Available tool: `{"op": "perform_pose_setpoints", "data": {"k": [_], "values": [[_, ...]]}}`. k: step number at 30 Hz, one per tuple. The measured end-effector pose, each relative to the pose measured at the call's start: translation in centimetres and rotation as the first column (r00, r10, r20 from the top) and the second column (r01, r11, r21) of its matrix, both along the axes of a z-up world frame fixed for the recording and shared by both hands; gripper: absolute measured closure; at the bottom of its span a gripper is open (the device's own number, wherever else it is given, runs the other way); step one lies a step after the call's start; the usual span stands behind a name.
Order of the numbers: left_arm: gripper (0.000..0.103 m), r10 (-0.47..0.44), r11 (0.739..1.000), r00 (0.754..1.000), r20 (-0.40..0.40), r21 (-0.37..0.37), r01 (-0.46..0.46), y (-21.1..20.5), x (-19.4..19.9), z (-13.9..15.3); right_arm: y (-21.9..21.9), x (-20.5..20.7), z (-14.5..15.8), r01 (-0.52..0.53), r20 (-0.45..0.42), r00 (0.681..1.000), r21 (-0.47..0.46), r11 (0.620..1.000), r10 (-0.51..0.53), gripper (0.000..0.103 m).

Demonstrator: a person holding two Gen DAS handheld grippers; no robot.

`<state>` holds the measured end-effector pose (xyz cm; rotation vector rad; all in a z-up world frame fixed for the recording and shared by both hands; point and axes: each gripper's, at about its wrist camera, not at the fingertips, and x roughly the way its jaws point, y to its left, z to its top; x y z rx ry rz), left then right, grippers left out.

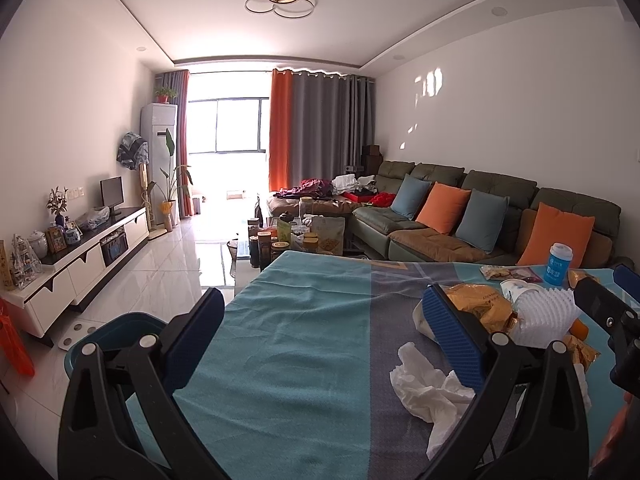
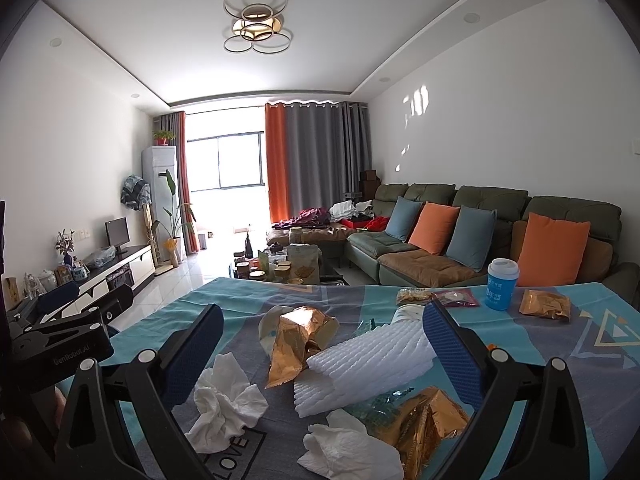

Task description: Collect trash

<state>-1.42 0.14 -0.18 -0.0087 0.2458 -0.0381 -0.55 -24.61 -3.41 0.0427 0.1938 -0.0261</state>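
Right wrist view: my right gripper [image 2: 320,354] hangs spread wide over the trash heaped mid-tablecloth, white foam sleeve [image 2: 368,364] between its fingers; my left gripper [image 1: 320,332] waits apart beside the crumpled tissue [image 1: 432,396]

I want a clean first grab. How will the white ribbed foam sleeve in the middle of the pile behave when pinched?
The white foam sleeve looks airy and netted, so probably very light and squashy. It leans on the gold foil wrapper, so lifting it may drag that along. Its ribs should limit slipping.
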Motion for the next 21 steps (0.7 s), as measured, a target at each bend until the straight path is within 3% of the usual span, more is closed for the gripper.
{"op": "perform_pose_setpoints", "data": {"k": [11, 21], "values": [[0.005, -0.11, 0.994, 0.989, -0.096, 0.016, 0.112, -0.7, 1.1, -1.6, -1.6, 1.2, -1.0, 0.021, -0.084, 0.996, 0.046, 0.999, -0.017, 0.007], [0.005, -0.289, 0.95, 0.916, -0.279, 0.039, 0.311, -4.0, 3.1, -5.4, -3.7, 3.5, -2.6, 0.003, -0.23, 0.973, 0.155, 0.988, 0.033, 0.008]]}}
